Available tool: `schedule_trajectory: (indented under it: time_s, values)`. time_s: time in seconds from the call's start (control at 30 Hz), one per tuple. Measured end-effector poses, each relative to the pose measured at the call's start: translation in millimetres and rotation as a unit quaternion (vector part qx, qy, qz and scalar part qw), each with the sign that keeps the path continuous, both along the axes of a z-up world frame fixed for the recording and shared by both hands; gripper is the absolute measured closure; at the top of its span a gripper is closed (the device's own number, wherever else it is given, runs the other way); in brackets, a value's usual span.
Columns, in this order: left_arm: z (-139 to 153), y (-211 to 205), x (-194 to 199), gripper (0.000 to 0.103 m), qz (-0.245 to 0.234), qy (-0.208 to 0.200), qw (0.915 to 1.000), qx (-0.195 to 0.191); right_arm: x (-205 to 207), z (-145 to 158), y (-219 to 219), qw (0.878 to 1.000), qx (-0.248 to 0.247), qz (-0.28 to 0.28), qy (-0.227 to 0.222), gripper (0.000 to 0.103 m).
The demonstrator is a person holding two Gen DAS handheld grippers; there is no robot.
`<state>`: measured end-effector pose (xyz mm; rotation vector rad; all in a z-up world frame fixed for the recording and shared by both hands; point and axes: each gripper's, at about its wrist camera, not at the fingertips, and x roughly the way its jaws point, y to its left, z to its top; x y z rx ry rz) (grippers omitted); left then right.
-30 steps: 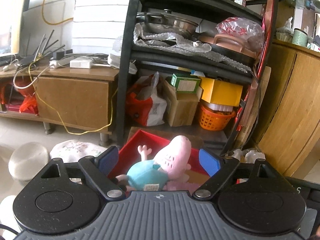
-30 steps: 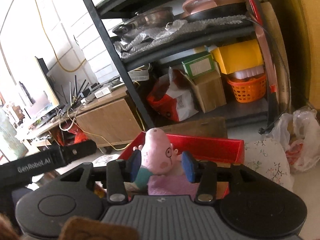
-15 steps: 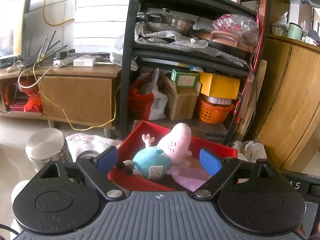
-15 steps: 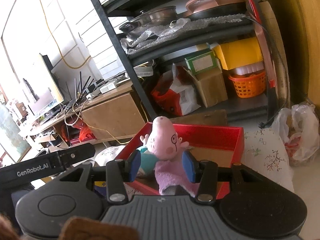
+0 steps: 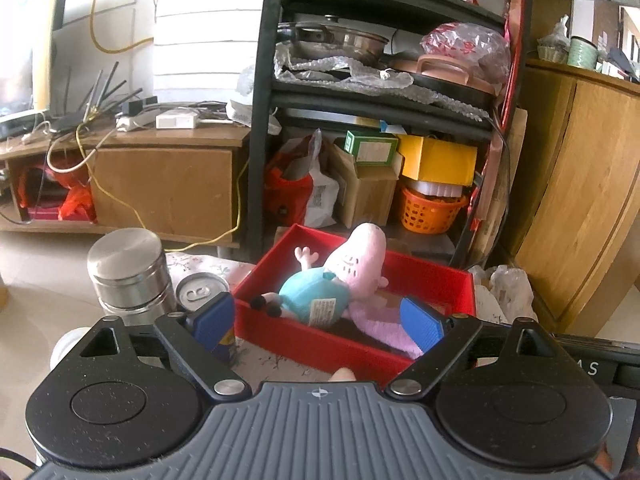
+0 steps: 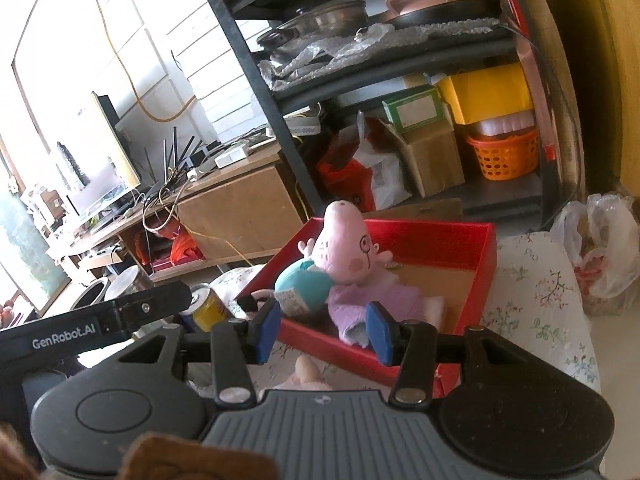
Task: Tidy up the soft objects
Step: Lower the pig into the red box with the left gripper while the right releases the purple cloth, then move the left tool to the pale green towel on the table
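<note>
A pink pig plush in a teal shirt [image 5: 332, 280] lies in a red box [image 5: 304, 340] with a lilac cloth [image 5: 384, 326] beside it. It also shows in the right wrist view [image 6: 320, 276], inside the red box [image 6: 486, 256], next to the lilac cloth [image 6: 368, 300]. My left gripper [image 5: 318, 322] is open and empty, held back from the box's near rim. My right gripper [image 6: 324, 332] is open and empty, just short of the box. A small pink soft thing [image 6: 306, 370] lies on the cloth-covered table below the right gripper.
A steel canister [image 5: 128, 272] and a drink can [image 5: 200, 290] stand left of the box. A floral tablecloth [image 6: 536, 292] covers the table. A black shelf rack [image 5: 260, 120] with pots, boxes and an orange basket [image 5: 430, 208] stands behind. A wooden cabinet [image 5: 580, 200] is at the right.
Both grippers have drawn back from the box. The right gripper's fingers stood around the plush and have left it lying in the box. The canister and can have come into view.
</note>
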<state>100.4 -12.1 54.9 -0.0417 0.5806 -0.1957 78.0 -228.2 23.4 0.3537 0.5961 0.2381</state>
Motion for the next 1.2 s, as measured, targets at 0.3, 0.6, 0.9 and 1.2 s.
schedule_trajectory:
  time_s: [0.3,0.6,0.9,1.2]
  values:
    - [0,-1,-14,0.015,-0.002,-0.008,0.9999,0.015,-11,-3,9,1.0,0.002,0.013,0.002,0.079]
    - [-2,-4,-30,0.014,-0.01,-0.015,0.9992,0.035,-23,-8,15,1.0,0.005,0.022,0.007,0.079]
    - [-8,-5,-43,0.014,-0.015,-0.009,0.9987,0.047,-35,-11,16,1.0,0.005,0.023,0.012,0.079]
    - [-10,-2,-56,0.013,-0.012,-0.011,0.9985,0.052,-44,-13,14,1.0,0.009,0.023,0.015,0.079]
